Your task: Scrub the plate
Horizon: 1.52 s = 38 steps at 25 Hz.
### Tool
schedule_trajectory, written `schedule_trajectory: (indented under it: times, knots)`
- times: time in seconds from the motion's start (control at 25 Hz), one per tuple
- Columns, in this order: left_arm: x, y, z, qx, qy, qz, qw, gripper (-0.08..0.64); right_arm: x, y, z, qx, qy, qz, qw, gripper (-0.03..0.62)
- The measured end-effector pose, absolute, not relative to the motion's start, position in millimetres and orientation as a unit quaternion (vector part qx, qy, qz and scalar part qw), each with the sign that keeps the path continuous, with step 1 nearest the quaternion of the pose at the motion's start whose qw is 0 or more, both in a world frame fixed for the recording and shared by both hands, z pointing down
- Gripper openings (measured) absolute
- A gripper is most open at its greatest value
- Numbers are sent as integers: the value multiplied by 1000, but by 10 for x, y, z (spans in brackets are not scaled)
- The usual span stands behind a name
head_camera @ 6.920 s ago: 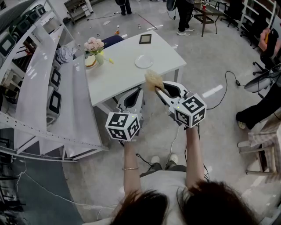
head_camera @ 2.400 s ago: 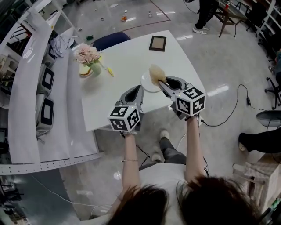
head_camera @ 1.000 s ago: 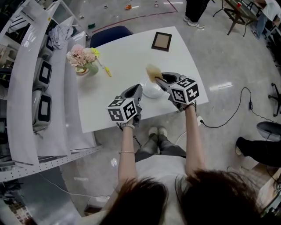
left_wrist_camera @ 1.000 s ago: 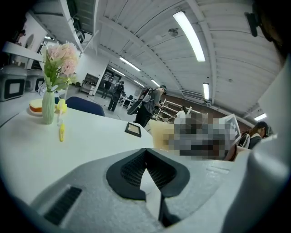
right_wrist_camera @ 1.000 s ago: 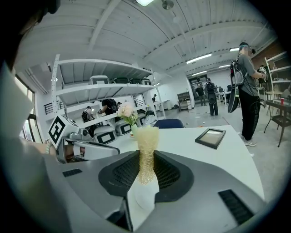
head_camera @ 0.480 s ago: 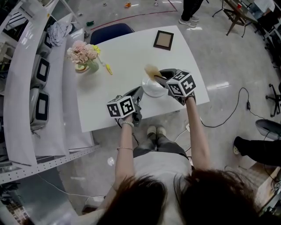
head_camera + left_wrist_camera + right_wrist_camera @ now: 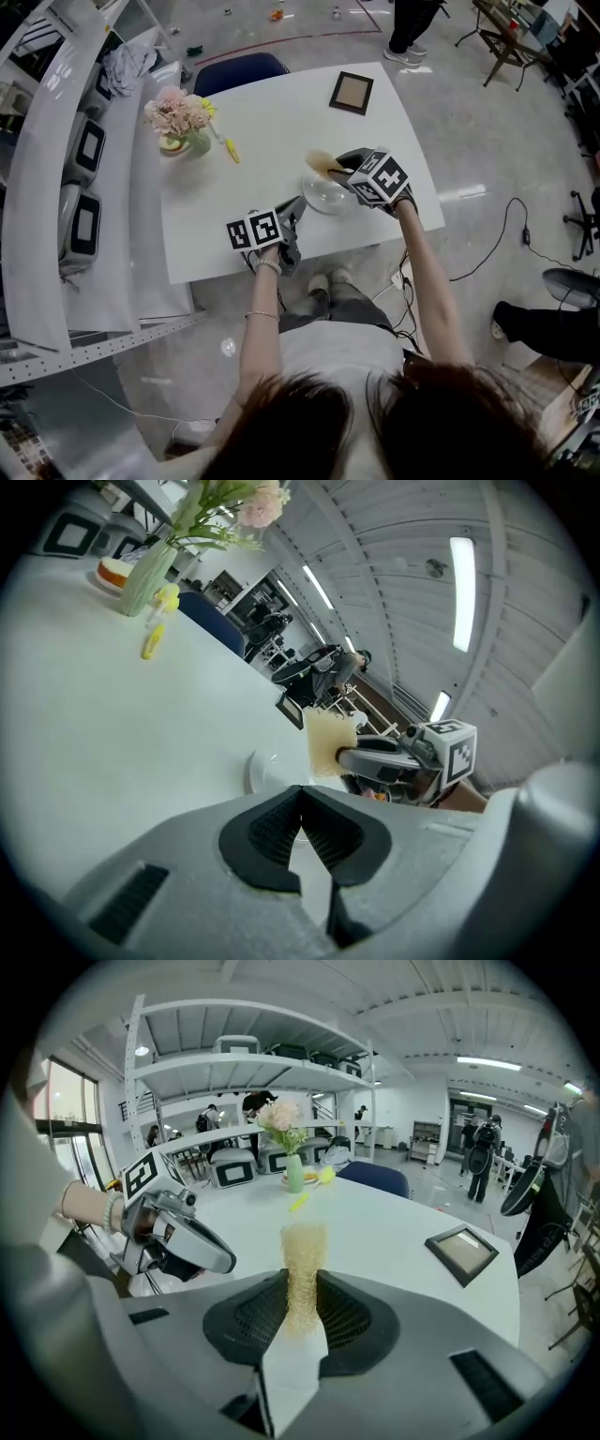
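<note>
Right tool (image 7: 337, 167): jaws pinch a tan, coarse-fibred sponge (image 7: 320, 161), which sticks out past the tips; confirmed in the right gripper view, where the sponge (image 7: 304, 1265) stands upright between the two dark pads of the right tool (image 7: 302, 1286). Left tool (image 7: 298, 204): jaws pressed together at the tips with nothing between them, per the left gripper view (image 7: 301, 794). Plate (image 7: 326, 197): white, lies flat on the white counter (image 7: 272, 141) near its front edge, between the two tools. The sponge sits over the plate's far rim; whether it touches cannot be told. The left tool's tips are just beside the plate's near-left rim. Further back on the counter: a vase of pink flowers (image 7: 178, 117) at far left and a dark picture frame (image 7: 351, 92) lying flat at far right.
</note>
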<state>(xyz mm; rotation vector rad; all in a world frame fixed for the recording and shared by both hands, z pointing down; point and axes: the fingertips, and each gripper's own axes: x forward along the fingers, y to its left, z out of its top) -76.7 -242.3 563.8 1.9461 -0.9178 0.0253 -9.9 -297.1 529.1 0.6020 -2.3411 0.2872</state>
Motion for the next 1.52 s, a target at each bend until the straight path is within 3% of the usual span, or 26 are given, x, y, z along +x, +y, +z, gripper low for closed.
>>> schedule_trajectory:
  times: [0.88, 1.52]
  knots:
    - [-716, -2436, 5752, 737, -399, -72, 541, 11, -212, -3108, 5599, 57, -874, 4, 482, 86]
    - [-737, -2405, 5767, 724, -417, -98, 541, 11, -221, -2967, 5795, -86, -810, -135, 564, 86]
